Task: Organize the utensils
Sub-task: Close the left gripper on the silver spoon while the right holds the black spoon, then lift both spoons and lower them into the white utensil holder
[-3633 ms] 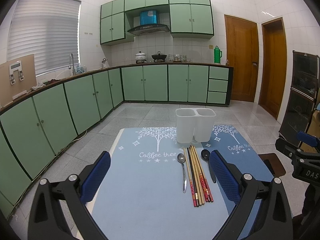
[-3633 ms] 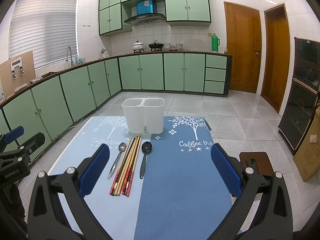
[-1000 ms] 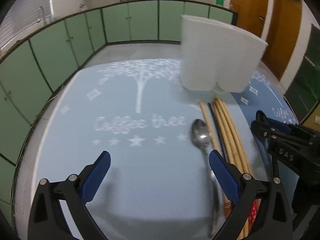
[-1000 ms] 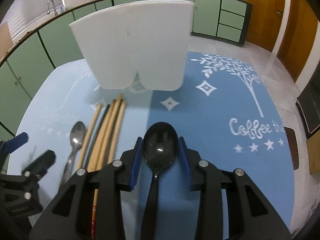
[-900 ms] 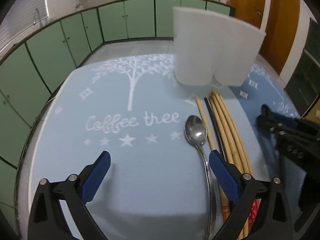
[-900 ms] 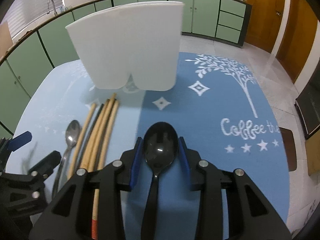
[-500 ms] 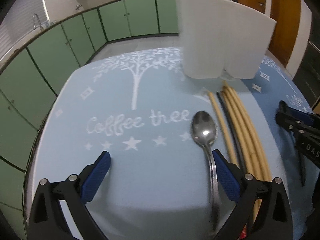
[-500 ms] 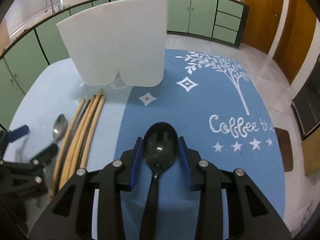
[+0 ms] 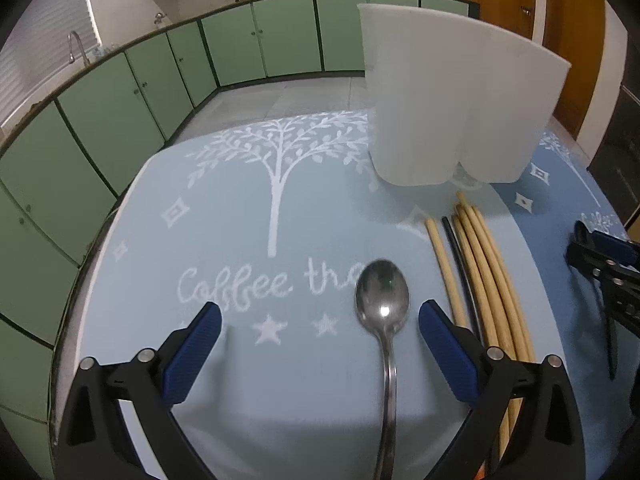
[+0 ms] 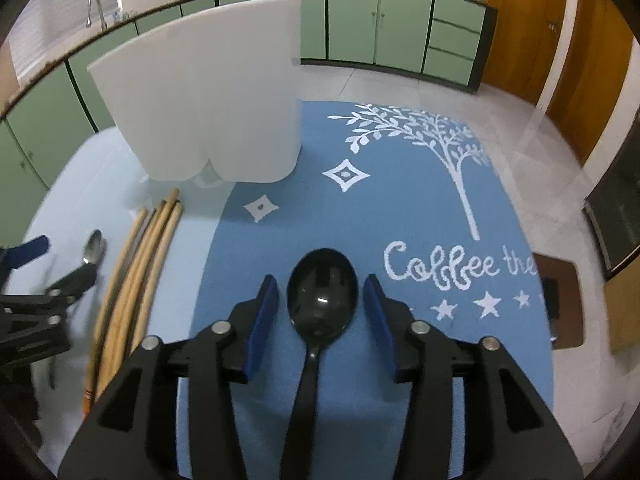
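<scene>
Right gripper (image 10: 320,300) is clamped on a black spoon (image 10: 322,288); left gripper (image 9: 318,336) gapes over a metal spoon (image 9: 382,296). Next, likely lift toward the white holder (image 10: 208,92) at eleven o'clock.

The metal spoon (image 9: 382,295) is polished and shiny; the black spoon (image 10: 322,293) looks like glossy plastic. The chopsticks (image 9: 476,256) look wooden and matt, the holder (image 9: 452,100) matt white plastic.

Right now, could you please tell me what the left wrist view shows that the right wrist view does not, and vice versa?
Only the left wrist view: the open left gripper straddling the shiny metal spoon, and one black chopstick. Only the right wrist view: the glossy black plastic spoon's bowl between the right gripper's blue fingers. Both: the white two-compartment plastic holder and tan wooden chopsticks.
</scene>
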`<move>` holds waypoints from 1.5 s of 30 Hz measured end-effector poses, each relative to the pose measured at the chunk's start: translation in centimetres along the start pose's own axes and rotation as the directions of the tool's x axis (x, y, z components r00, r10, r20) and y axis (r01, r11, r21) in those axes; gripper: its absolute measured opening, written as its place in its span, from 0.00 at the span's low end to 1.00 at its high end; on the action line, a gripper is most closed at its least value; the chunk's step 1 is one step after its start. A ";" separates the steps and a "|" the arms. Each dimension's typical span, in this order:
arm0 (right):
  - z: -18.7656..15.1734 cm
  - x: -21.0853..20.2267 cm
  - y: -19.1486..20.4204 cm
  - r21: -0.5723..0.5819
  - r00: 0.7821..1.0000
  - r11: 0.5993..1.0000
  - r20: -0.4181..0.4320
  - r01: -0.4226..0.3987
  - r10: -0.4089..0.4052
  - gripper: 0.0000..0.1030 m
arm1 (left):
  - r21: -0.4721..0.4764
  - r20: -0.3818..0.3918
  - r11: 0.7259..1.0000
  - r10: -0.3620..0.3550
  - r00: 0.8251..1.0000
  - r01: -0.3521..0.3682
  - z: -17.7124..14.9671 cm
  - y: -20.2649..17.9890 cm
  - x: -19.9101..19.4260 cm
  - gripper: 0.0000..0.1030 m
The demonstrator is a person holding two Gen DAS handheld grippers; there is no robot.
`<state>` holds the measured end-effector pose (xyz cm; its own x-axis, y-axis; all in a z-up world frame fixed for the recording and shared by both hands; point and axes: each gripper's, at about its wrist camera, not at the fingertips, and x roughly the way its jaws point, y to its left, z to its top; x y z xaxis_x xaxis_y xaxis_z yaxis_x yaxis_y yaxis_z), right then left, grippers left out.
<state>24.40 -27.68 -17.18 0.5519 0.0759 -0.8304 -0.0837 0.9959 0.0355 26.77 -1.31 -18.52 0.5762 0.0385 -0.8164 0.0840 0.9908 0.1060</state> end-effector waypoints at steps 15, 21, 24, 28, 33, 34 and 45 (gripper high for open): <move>1.2 0.8 1.1 -0.003 0.997 1.000 -0.076 0.027 -0.027 0.46 | -0.038 -0.025 0.994 -0.106 0.994 0.105 1.8 -0.8 0.9 0.36; 1.6 1.1 1.3 -0.009 0.995 1.000 -0.098 0.021 -0.021 0.33 | -0.039 -0.018 0.992 -0.122 0.992 0.121 2.0 -1.0 0.6 0.27; 1.5 0.1 1.0 -0.008 0.999 1.000 -0.049 0.006 -0.006 0.33 | -0.053 0.039 0.986 -0.154 0.987 0.156 1.4 -0.8 -0.7 0.27; 0.6 -3.8 0.3 0.016 0.987 0.996 0.138 -0.084 0.081 0.33 | -0.076 0.223 0.971 -0.206 0.953 0.228 0.2 0.9 -4.3 0.27; -0.2 -6.5 -0.1 0.002 0.963 0.993 0.241 -0.121 0.117 0.33 | -0.080 0.394 0.966 -0.196 0.898 0.246 -1.6 2.3 -8.3 0.27; -0.1 -6.8 -0.1 0.000 0.960 0.992 0.254 -0.126 0.122 0.33 | -0.080 0.411 0.966 -0.192 0.891 0.245 -1.6 2.1 -8.9 0.27; 1.5 -10.1 -0.4 -0.009 0.898 0.985 0.411 -0.172 0.161 0.32 | -0.052 0.510 0.963 -0.202 0.836 0.265 -1.2 2.5 -12.0 0.27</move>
<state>20.17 -28.78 -7.98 0.8226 0.2488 -0.5114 -0.1851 0.9674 0.1730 19.05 0.85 -9.15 0.8796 -0.2343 -0.4140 0.1911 0.9710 -0.1434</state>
